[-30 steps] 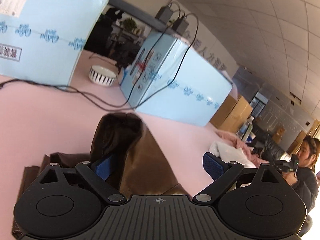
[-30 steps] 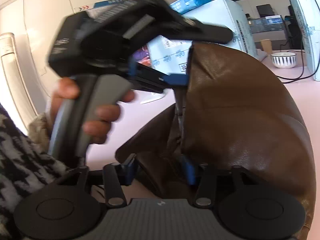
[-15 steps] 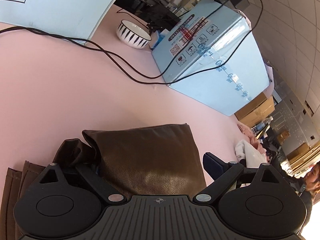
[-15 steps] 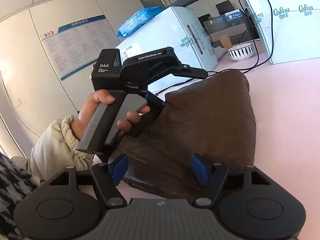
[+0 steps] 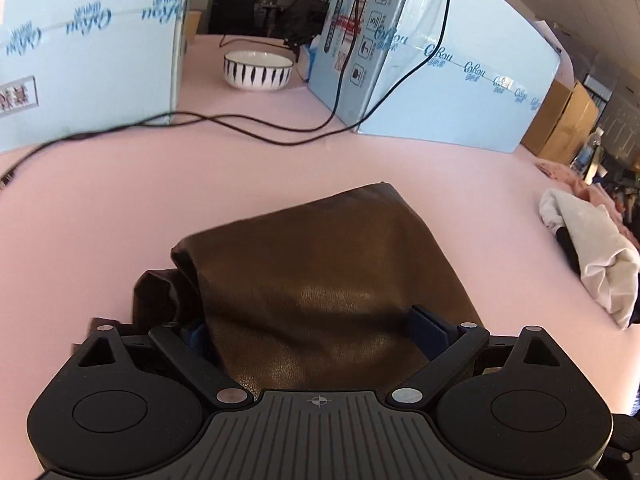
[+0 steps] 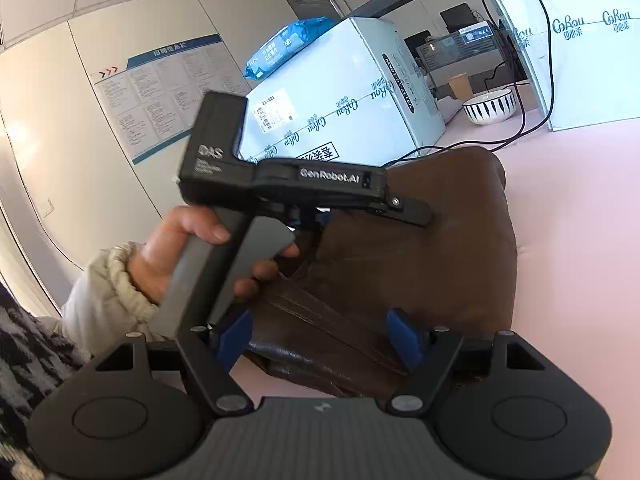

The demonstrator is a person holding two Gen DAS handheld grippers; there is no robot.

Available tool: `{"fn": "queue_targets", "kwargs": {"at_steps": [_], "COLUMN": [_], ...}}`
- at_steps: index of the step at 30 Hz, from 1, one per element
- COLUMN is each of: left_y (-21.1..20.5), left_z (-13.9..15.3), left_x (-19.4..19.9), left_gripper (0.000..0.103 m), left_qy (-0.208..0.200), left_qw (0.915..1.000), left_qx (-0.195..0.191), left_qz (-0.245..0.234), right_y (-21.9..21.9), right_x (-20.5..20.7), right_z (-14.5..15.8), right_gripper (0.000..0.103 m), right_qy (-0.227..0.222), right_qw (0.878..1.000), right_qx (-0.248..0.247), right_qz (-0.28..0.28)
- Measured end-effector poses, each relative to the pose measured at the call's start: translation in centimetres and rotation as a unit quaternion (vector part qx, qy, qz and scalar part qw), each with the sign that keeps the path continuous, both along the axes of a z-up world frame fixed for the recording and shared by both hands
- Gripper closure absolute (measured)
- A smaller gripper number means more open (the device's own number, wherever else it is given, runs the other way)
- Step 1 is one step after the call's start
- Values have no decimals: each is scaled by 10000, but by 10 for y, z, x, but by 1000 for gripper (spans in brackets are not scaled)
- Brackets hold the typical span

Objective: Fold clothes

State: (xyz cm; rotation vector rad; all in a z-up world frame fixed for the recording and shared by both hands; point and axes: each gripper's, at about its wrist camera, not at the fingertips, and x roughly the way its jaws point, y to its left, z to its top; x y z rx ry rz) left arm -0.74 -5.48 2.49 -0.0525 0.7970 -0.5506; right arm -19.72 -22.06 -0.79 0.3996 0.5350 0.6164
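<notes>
A brown leather garment [image 5: 328, 280] lies folded on the pink table [image 5: 160, 200]. My left gripper [image 5: 312, 332] hangs low over its near end with the jaws wide apart. The leather lies between the blue pads [image 5: 428, 326] and covers most of the left one. In the right wrist view a hand [image 6: 188, 248] holds that left gripper above the garment [image 6: 420, 260]. My right gripper [image 6: 320, 336] straddles the garment's seamed near edge. Its jaws are opening, and its blue pads [image 6: 404, 336] flank the leather without pressing it.
Two large light-blue boxes [image 5: 440, 80] stand at the back, with black cables [image 5: 280, 136] trailing across the table before them. A black-striped white bowl [image 5: 258, 70] sits between the boxes. White and pink clothes [image 5: 592, 256] are heaped at the right edge.
The garment, held up off the table a second ago, has come down and now lies folded flat. The left gripper has sunk with it. The right gripper's jaws have spread wider.
</notes>
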Motion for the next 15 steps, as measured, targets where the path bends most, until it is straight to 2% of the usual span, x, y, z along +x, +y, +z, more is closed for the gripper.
{"fn": "queue_targets", "kwargs": {"at_steps": [3, 5, 7, 9, 15], "left_y": [-5, -4, -4, -3, 1], "left_z": [2, 2, 3, 4, 14], "left_x": [-4, -5, -4, -4, -5], "left_gripper": [3, 3, 3, 3, 3], "left_qy": [-88, -114, -76, -36, 205], "left_qw": [9997, 9997, 9998, 9998, 9997], "left_qx": [203, 222, 192, 165, 80], "left_qz": [-48, -62, -54, -46, 89], "right_y": [-32, -54, -74, -80, -47], "right_x": [-10, -12, -9, -3, 12], "right_z": [8, 8, -4, -18, -16], "right_gripper": [18, 17, 17, 17, 14], "right_qy": [-54, 96, 534, 885, 754], "right_qw": [9977, 9934, 9848, 9797, 9918], "right_qx": [455, 625, 883, 1188, 603], "right_qz": [-501, -956, -1398, -1350, -843]}}
